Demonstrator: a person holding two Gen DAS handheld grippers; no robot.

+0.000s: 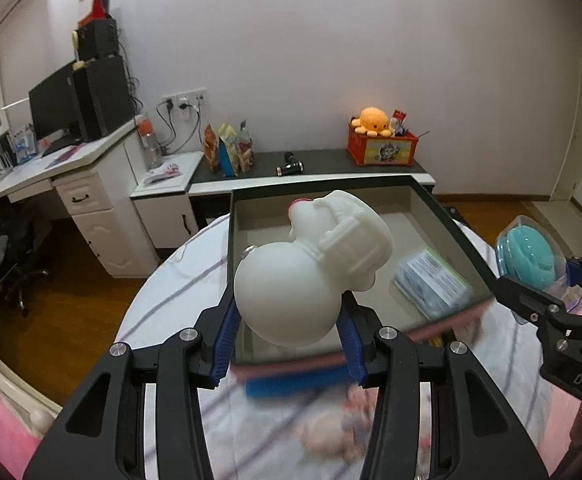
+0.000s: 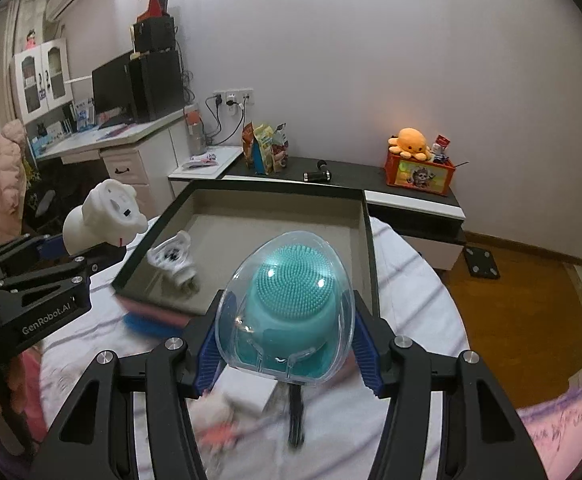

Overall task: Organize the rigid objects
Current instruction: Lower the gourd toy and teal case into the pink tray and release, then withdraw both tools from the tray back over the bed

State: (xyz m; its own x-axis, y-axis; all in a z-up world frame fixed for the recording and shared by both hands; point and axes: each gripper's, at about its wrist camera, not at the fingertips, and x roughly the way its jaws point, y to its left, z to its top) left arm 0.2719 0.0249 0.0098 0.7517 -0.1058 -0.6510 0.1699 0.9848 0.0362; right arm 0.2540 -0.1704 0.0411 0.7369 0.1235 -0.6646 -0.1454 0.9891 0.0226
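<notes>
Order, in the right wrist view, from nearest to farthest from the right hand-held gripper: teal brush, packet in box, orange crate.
1. Teal bristled brush in clear egg-shaped case, held between its fingers.
2. Crinkled white packet, inside box, left.
3. Orange crate, far counter, right.

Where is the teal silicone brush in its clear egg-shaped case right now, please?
The teal brush is clamped in the right claw, held above the striped tablecloth just short of the dark box.

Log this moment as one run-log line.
left gripper: shut on white figurine | right gripper: shut on teal brush case | both near open box
</notes>
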